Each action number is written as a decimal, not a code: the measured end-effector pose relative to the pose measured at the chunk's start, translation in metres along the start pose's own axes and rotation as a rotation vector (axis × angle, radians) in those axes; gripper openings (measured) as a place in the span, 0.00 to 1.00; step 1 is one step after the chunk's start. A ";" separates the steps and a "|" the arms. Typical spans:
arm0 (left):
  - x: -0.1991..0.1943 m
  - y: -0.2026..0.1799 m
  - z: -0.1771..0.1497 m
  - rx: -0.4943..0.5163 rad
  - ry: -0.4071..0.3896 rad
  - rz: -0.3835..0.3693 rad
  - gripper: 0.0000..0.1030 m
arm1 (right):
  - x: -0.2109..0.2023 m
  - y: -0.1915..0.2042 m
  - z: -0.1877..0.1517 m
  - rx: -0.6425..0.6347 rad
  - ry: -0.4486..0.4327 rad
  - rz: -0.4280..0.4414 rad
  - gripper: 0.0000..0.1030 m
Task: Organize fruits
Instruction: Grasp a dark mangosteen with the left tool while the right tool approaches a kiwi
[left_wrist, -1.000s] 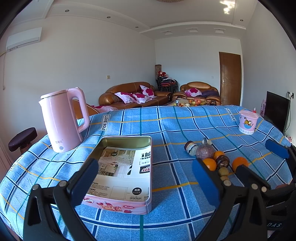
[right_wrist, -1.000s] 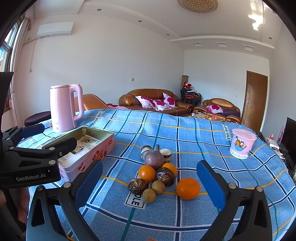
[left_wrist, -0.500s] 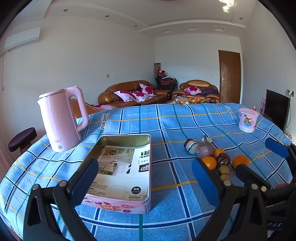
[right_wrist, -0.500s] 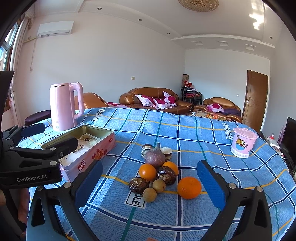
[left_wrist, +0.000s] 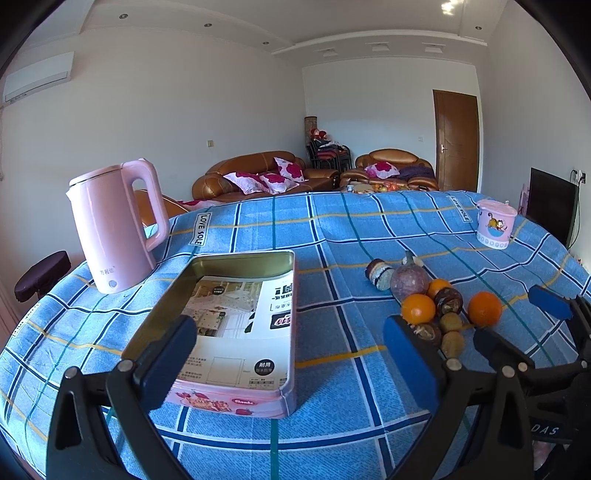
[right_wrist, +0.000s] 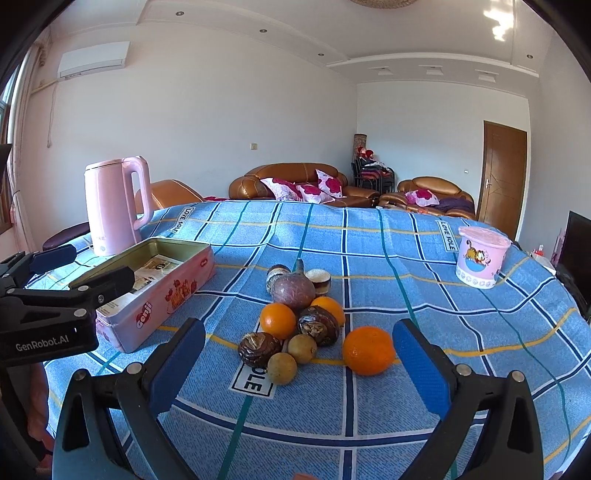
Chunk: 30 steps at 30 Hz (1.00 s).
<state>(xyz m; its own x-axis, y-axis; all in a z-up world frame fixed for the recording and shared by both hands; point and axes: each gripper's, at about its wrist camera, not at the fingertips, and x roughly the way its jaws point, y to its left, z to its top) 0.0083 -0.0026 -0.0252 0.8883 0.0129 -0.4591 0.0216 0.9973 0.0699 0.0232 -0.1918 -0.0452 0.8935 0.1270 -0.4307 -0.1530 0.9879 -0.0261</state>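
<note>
A heap of fruit lies on the blue checked tablecloth: oranges (right_wrist: 277, 320) (right_wrist: 368, 350), a purple fruit (right_wrist: 293, 290), dark brown fruits (right_wrist: 317, 325) and small tan ones (right_wrist: 282, 368). The same heap (left_wrist: 436, 306) shows at the right of the left wrist view. To its left is an open pink tin (left_wrist: 229, 398) (right_wrist: 173, 291) holding only a printed sheet. My left gripper (left_wrist: 288, 354) is open in front of the tin. Just short of the fruit, my right gripper (right_wrist: 299, 350) stands open with nothing in it. Each gripper also shows in the other's view: the right gripper (left_wrist: 521, 321) and the left gripper (right_wrist: 81, 267).
A pink kettle (left_wrist: 114, 229) (right_wrist: 110, 206) stands behind the tin at the far left. A pink lidded cup (left_wrist: 495, 225) (right_wrist: 480, 258) sits at the far right of the round table. Sofas and a door are beyond it.
Both views have shifted slightly, so the table objects sit a little higher in frame. Both grippers stay open and nothing on the table has moved.
</note>
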 end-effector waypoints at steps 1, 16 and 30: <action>0.001 -0.002 -0.001 0.003 0.004 -0.002 1.00 | 0.003 -0.002 -0.003 0.001 0.016 -0.003 0.98; 0.018 -0.017 -0.007 0.022 0.054 -0.061 0.99 | 0.049 -0.002 -0.014 0.008 0.255 0.117 0.45; 0.032 -0.043 0.002 0.095 0.093 -0.149 0.84 | 0.062 -0.003 -0.011 0.017 0.334 0.168 0.28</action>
<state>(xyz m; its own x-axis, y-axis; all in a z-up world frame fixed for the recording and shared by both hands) 0.0369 -0.0451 -0.0417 0.8257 -0.1233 -0.5505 0.1970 0.9774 0.0766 0.0746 -0.1874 -0.0817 0.6696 0.2537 -0.6981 -0.2761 0.9575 0.0833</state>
